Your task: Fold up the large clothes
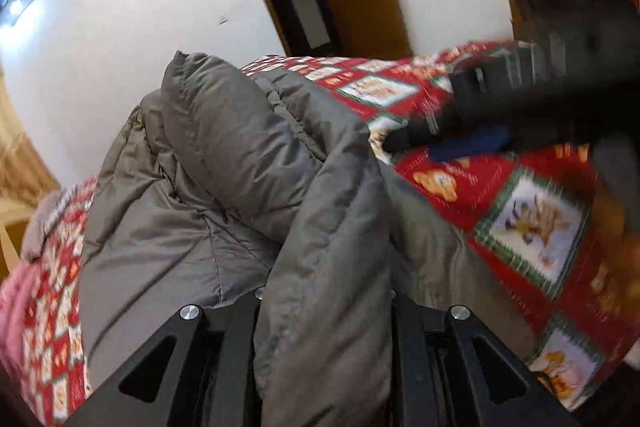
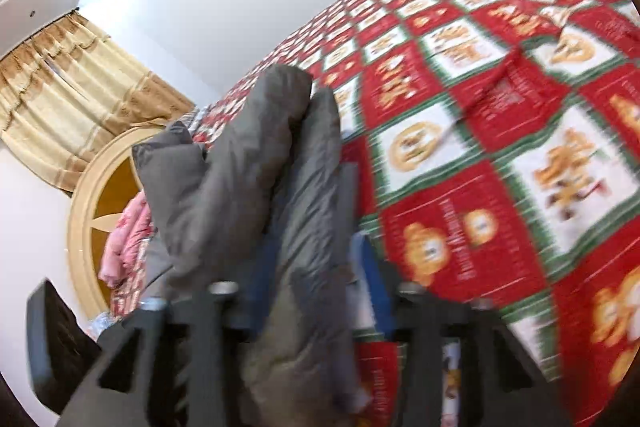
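- The grey padded jacket (image 1: 224,163) lies bunched on the bed, on its red patterned bedspread (image 1: 532,227), with one puffy fold running straight back into the left hand-held gripper (image 1: 324,307).
- That left hand-held gripper is nearly closed and pinches this fold between its jaws, so it carries part of the jacket's weight.
- The right hand-held gripper (image 2: 316,259) stands with its jaws parted; jacket fabric lies between the blue pads (image 2: 372,267), but they do not seem to press on it, though motion blur makes the near edge hard to read.
- In the left wrist view the right hand-held gripper shows as a dark blur over the bedspread, beside the jacket's edge.
- Risk: with only one firm grip, the slippery, bulky shell could sag or slide out on the right side, and the fold would land crooked.
- Risk: a thick pinched wad on the left may drag the whole jacket across the bedspread instead of turning one layer over.
- Risk: loose fabric in the parted right jaws could snag on a pad as that hand pulls clear, undoing the crease.
- A pink garment (image 2: 124,239) near the headboard (image 2: 84,211) lies well apart and should not interfere.
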The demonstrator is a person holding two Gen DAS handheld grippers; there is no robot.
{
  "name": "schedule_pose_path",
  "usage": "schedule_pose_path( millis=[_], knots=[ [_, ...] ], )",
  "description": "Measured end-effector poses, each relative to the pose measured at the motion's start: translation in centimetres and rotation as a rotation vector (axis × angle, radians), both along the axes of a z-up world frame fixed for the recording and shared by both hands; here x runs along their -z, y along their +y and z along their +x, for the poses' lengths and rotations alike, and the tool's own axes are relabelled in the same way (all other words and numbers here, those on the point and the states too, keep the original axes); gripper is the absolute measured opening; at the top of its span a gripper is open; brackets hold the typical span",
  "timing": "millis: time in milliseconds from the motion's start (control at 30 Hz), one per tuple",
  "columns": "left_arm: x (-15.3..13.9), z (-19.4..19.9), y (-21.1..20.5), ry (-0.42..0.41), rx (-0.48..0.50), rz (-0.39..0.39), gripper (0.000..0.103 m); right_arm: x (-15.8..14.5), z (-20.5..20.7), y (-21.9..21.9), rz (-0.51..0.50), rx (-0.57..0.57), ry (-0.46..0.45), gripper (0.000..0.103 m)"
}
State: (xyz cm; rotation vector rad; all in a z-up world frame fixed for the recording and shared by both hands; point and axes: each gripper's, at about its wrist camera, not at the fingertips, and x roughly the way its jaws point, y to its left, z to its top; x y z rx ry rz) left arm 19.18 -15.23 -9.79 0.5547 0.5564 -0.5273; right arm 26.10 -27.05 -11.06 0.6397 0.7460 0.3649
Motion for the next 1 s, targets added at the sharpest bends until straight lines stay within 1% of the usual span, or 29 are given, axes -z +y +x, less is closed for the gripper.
schedule_pose_path(
  millis=[100, 133, 167, 200, 233, 267, 300, 333, 400, 500, 600, 633, 700, 733, 767, 800, 900, 1000],
  knots=[
    [1.2, -0.4, -0.9, -0.024, 0.025, 0.036, 0.017, -1.1, 0.2, -0.7, -0.039, 0.004, -0.029, 0.060],
    [1.6, -0.4, -1.0, -0.035, 0.036, 0.049, 0.017, -1.5, 0.3, -0.9, -0.040, -0.007, -0.040, 0.060],
    [2.1, -0.6, -1.0, -0.048, 0.045, 0.066, 0.017, -1.5, 1.1, -1.0, -0.036, -0.017, -0.043, 0.063],
    [2.5, -0.7, -1.2, -0.061, 0.053, 0.082, 0.017, -1.6, 1.4, -1.4, -0.027, -0.036, -0.048, 0.068],
    [2.7, -0.8, -1.3, -0.069, 0.058, 0.090, 0.017, -1.6, 2.0, -1.2, -0.020, -0.052, -0.052, 0.071],
    [3.0, -1.0, -1.4, -0.073, 0.061, 0.095, 0.015, -1.8, 2.5, -0.9, -0.016, -0.076, -0.064, 0.078],
    [3.2, -1.1, -1.4, -0.074, 0.065, 0.097, 0.015, -1.9, 2.6, -0.7, -0.016, -0.093, -0.075, 0.081],
    [3.3, -1.2, -1.4, -0.075, 0.068, 0.100, 0.015, -2.2, 3.0, -0.4, -0.022, -0.113, -0.089, 0.082],
    [3.4, -1.4, -0.7, -0.073, 0.074, 0.102, 0.015, -3.1, 4.1, 0.6, -0.039, -0.163, -0.112, 0.090],
    [2.8, -1.4, -0.5, -0.059, 0.077, 0.078, 0.015, -3.4, 5.6, 2.3, -0.083, -0.253, -0.110, 0.091],
    [2.2, -1.8, 0.1, -0.056, 0.083, 0.061, 0.015, -2.6, 7.2, 3.6, -0.104, -0.324, -0.075, 0.091],
    [2.0, -1.6, 0.3, -0.055, 0.084, 0.057, 0.015, -2.3, 7.5, 3.7, -0.114, -0.331, -0.065, 0.086],
    [1.9, -1.6, 0.3, -0.053, 0.086, 0.052, 0.015, -1.6, 8.1, 4.0, -0.144, -0.333, -0.056, 0.042],
    [1.9, -1.5, 0.3, -0.048, 0.087, 0.047, 0.015, -1.1, 8.4, 3.7, -0.149, -0.316, -0.038, 0.038],
    [1.8, -1.5, 0.4, -0.043, 0.088, 0.041, 0.016, -0.4, 8.6, 3.1, -0.121, -0.302, -0.017, 0.031],
    [1.7, -1.5, 0.5, -0.040, 0.089, 0.037, 0.016, 0.1, 8.7, 2.6, -0.102, -0.286, -0.003, 0.026],
    [1.4, -1.8, 0.8, -0.033, 0.092, 0.022, 0.019, 1.7, 8.6, 1.5, -0.060, -0.257, 0.031, 0.025],
    [0.5, -2.4, 1.7, 0.020, 0.118, 0.001, 0.023, 3.8, 8.1, 0.9, 0.008, -0.240, 0.077, 0.023]
  ],
)
